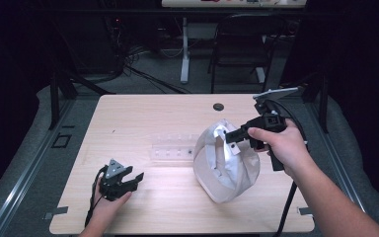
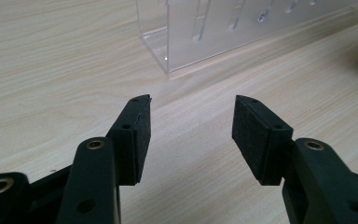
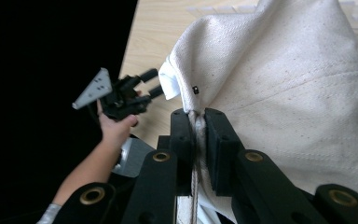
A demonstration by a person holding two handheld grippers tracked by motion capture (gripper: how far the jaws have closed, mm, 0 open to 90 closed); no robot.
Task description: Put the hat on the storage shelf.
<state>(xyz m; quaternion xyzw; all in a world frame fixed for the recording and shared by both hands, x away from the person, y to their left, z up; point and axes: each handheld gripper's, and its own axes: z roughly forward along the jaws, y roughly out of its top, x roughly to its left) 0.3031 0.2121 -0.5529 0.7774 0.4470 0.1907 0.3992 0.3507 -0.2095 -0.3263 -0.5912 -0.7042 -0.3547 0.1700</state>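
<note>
Cloth bag [image 1: 226, 165] pinched in right tongs [image 3: 196, 122], probably drawstring; left tongs [image 2: 191, 135] apart, empty.

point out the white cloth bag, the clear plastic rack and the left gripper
white cloth bag [image 1: 227, 170], high view, on its bulging front side
clear plastic rack [image 2: 223, 32], left gripper view, on its front wall
left gripper [image 1: 134, 178], high view, between its open jaw tips

left gripper [image 1: 137, 178]: black jaws, brass screws, grey three-cornered plate, black cable | right gripper [image 1: 233, 139]: black, same plate, thick black cable | forearms: no sleeves
</note>
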